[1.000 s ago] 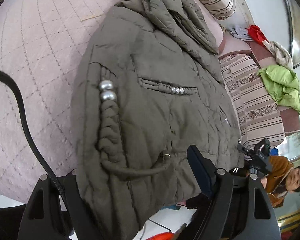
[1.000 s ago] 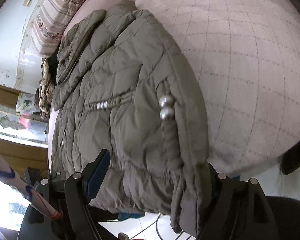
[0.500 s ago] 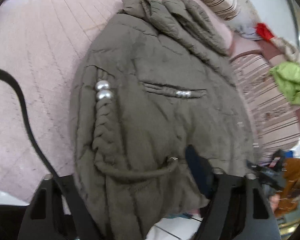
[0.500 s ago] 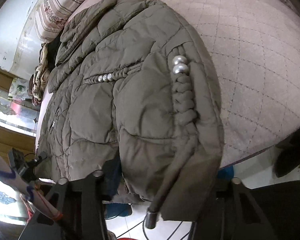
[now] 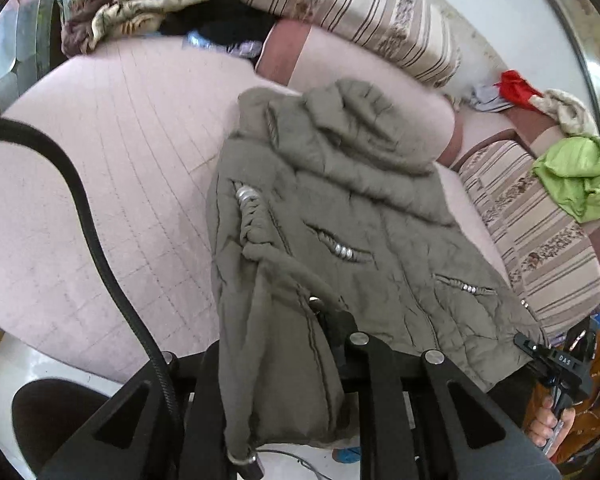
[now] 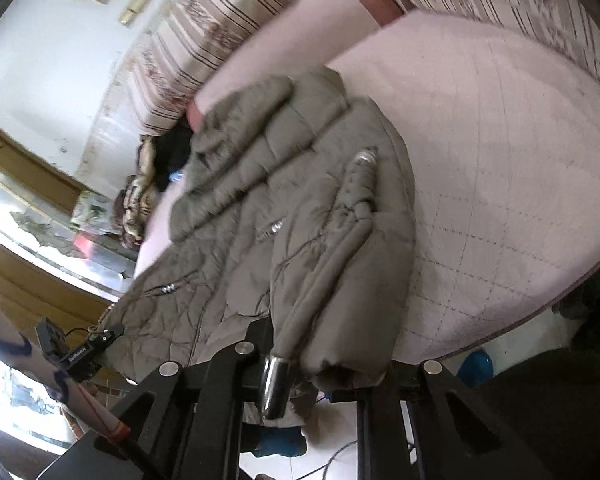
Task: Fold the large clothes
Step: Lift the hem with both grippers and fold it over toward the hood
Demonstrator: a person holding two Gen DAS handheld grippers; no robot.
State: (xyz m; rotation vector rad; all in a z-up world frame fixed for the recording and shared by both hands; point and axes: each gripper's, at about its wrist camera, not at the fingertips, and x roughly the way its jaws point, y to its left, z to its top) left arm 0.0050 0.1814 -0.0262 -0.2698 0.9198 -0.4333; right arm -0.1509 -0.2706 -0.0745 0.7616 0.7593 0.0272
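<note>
Folding step: the hem of the jacket [image 5: 340, 216] is being lifted off the pink bed [image 5: 100, 184].
Left gripper [image 5: 284, 360]: clenched on the hem.
Right gripper [image 6: 320, 344]: clenched on the hem.
Next move: the hem likely to be carried toward the collar.

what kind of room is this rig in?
Most likely a lived-in home room, a living room or bedroom. An olive quilted padded jacket lies on a pink quilted cushion surface, with striped floral bolster cushions behind and loose clothes such as a lime-green garment.
</note>
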